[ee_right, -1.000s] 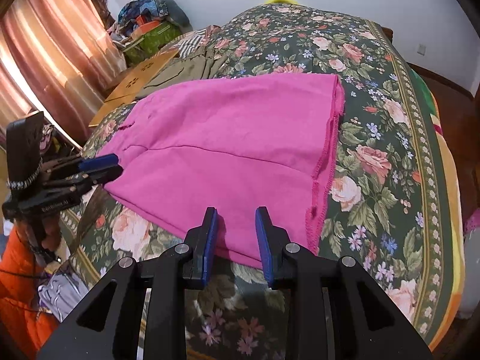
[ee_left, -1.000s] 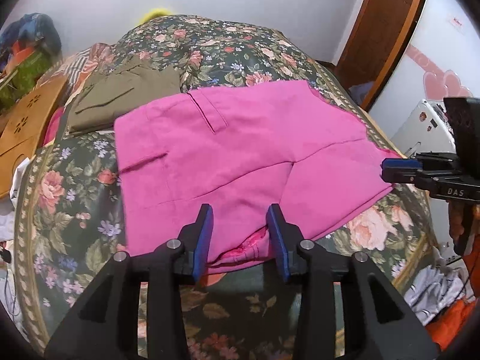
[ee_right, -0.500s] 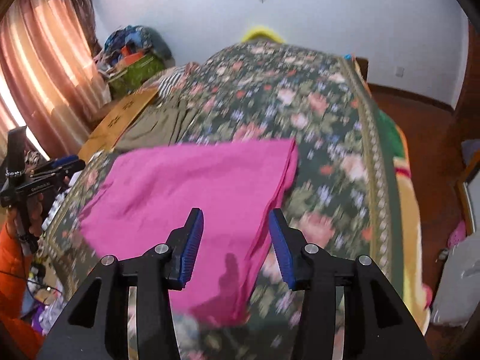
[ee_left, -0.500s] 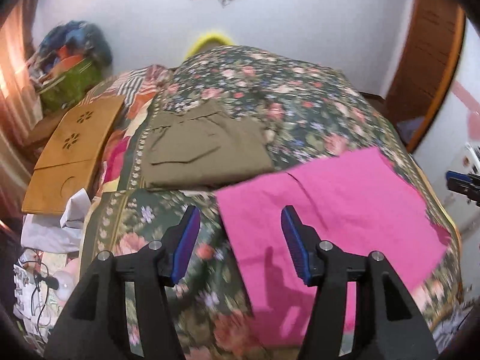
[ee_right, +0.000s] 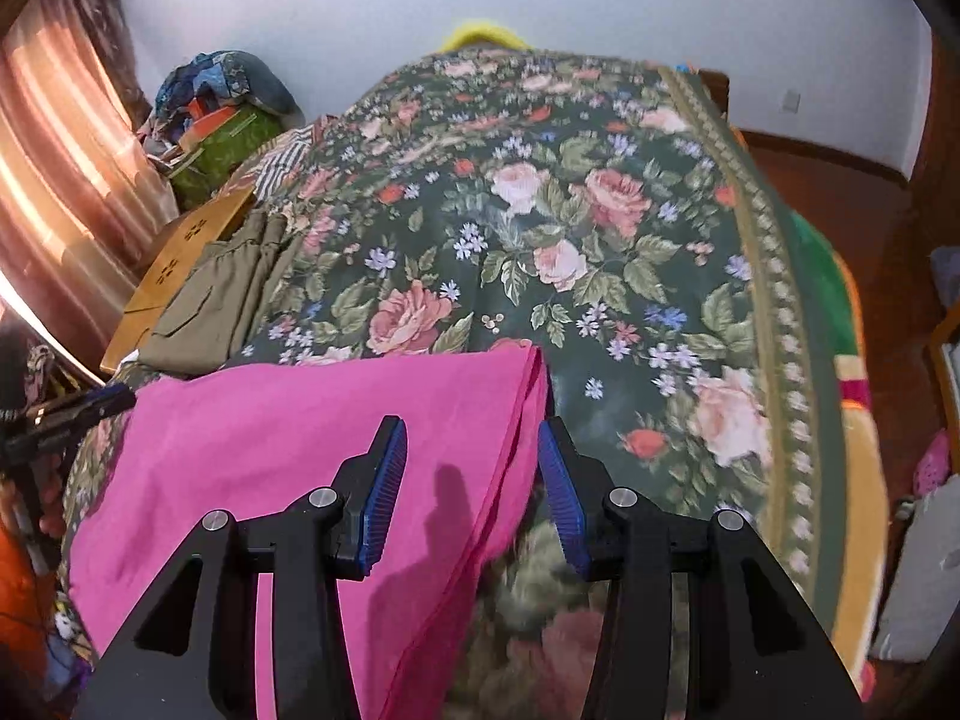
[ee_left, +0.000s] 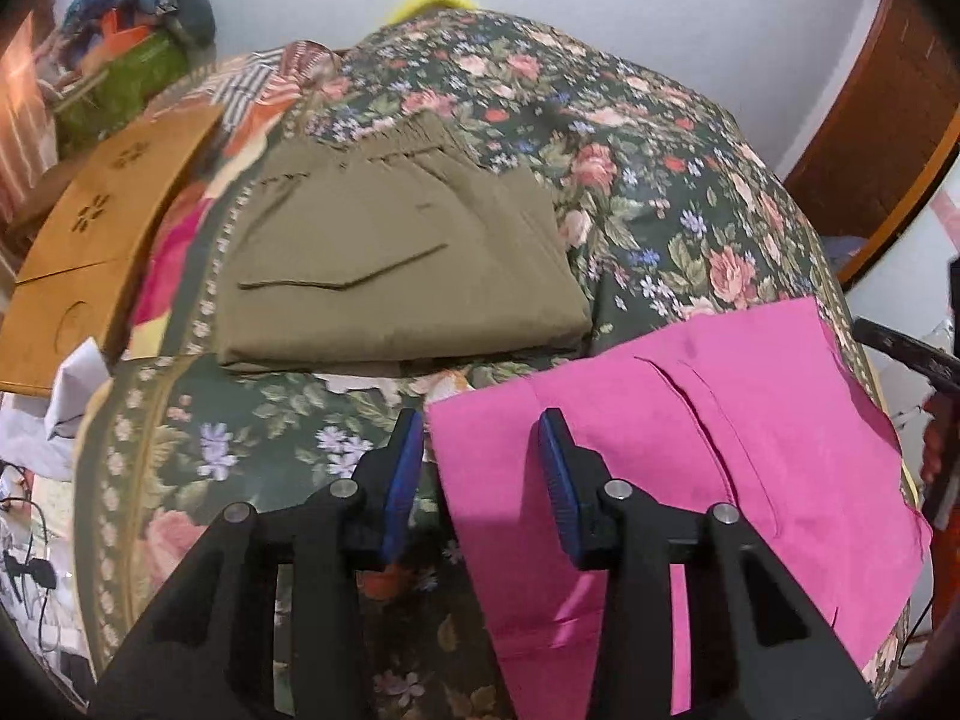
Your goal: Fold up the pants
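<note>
The pink pants [ee_left: 690,456] lie folded flat on the floral bedspread [ee_left: 630,180], with a pocket seam facing up. My left gripper [ee_left: 477,480] is open and empty above the pants' far left corner. In the right wrist view the pink pants [ee_right: 312,456] fill the lower left. My right gripper [ee_right: 471,486] is open and empty above their far right corner and hem edge. The other gripper [ee_right: 66,414] shows at the left edge of this view.
Folded olive pants [ee_left: 390,264] lie on the bed behind the pink ones. A wooden board [ee_left: 102,240] and a pile of clutter [ee_left: 120,42] stand at the left. A brown door [ee_left: 888,120] is at the right, and a curtain [ee_right: 54,192] at the left.
Both grippers have opened wider and moved from the pants' near edge to above their far corners. The pink pants lie in the same place.
</note>
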Available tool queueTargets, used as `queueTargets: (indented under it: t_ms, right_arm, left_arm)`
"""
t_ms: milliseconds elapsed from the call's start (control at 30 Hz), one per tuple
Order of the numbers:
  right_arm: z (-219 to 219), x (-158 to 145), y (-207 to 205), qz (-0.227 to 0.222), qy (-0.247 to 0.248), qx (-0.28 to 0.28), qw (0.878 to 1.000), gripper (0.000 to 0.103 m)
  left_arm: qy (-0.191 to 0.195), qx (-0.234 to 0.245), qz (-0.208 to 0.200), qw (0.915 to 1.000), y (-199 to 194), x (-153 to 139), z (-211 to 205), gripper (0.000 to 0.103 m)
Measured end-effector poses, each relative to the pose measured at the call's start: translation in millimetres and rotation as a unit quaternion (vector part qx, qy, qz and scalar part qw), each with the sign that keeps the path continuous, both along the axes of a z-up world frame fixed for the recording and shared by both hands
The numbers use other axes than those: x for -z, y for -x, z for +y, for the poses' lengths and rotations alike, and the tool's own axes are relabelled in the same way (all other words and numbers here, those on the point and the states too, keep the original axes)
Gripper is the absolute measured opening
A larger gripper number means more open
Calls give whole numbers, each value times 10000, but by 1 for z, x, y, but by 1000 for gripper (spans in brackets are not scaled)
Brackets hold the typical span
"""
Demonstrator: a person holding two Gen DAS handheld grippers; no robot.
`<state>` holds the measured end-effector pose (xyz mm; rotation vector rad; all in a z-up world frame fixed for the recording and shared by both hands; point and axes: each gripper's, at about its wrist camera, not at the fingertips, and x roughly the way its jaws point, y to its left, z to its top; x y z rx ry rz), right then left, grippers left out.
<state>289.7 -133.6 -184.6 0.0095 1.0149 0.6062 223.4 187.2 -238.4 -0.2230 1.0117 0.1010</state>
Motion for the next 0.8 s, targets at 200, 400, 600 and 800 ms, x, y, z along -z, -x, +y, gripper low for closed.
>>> queueTargets:
  t_ms: [200,400,600,800]
  right_arm:
    - [9,21,-23,284,11,-45,9996,42]
    - [16,35,-35,459,79,-152,9988,42]
    - [21,45,-41,561,-2,-180,9983,42]
    - [21,44,-44,463,-19,-209,9987,9]
  left_arm:
    - [254,3,65,9997,-3,9,1,44]
    - [453,52,137,9989,-7,20,2,44]
    - [556,97,112,9983,-8,23,5,44]
    - [567,82,48,9983,-9,24,5,29]
